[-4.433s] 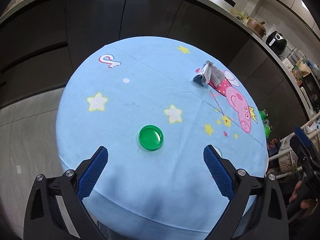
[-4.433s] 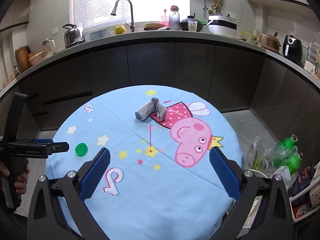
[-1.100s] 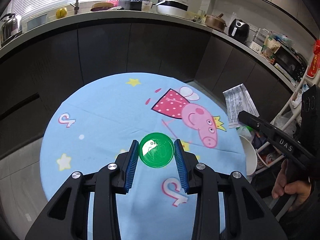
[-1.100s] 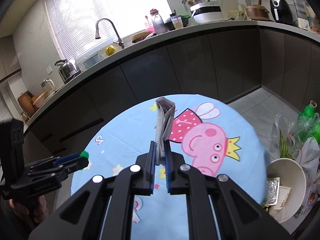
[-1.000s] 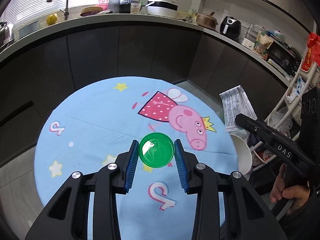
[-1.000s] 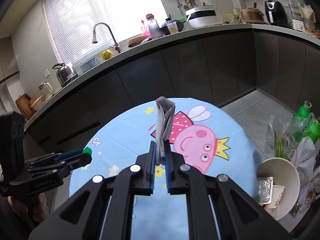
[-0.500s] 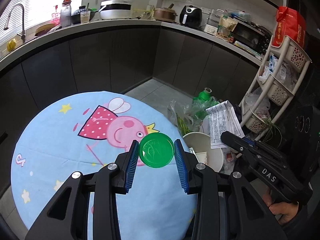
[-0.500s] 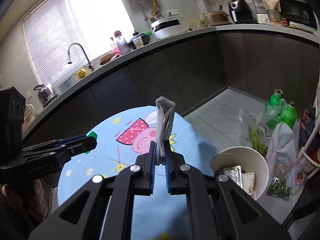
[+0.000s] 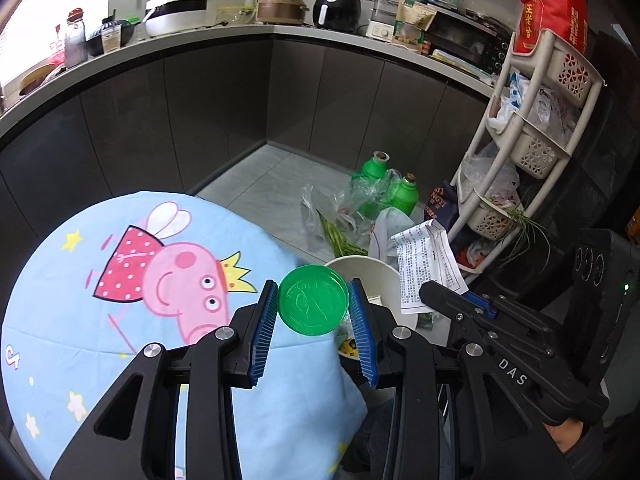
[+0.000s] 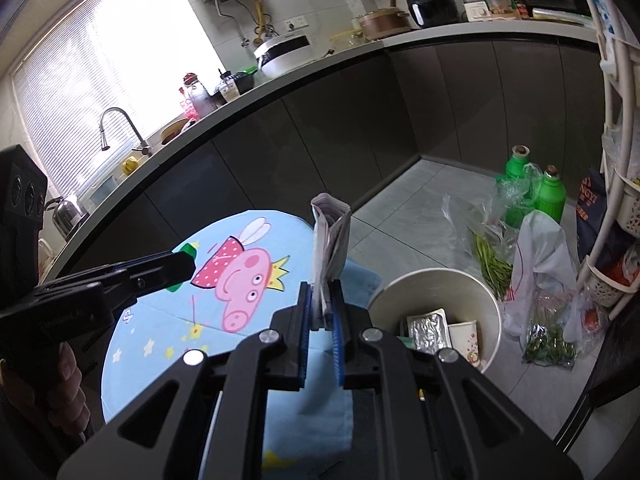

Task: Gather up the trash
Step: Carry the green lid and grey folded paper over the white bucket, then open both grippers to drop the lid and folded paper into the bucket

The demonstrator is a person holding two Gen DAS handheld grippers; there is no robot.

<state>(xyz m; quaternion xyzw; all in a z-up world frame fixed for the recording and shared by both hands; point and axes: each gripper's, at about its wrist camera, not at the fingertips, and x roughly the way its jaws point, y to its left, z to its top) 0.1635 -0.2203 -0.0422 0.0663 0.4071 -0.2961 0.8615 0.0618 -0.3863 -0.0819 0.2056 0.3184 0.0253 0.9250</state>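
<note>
A home kitchen is shown. A pale worktop on dark cabinet fronts is run around the corner of the room. On it an air fryer, a rice cooker and a toaster oven are set, and a sink tap and a kettle are seen below a window with blinds. A plastic storage rack is stood on the tiled floor, beside green bottles, bagged vegetables and a waste bin. A round tabletop is covered with a children's cartoon cloth.
</note>
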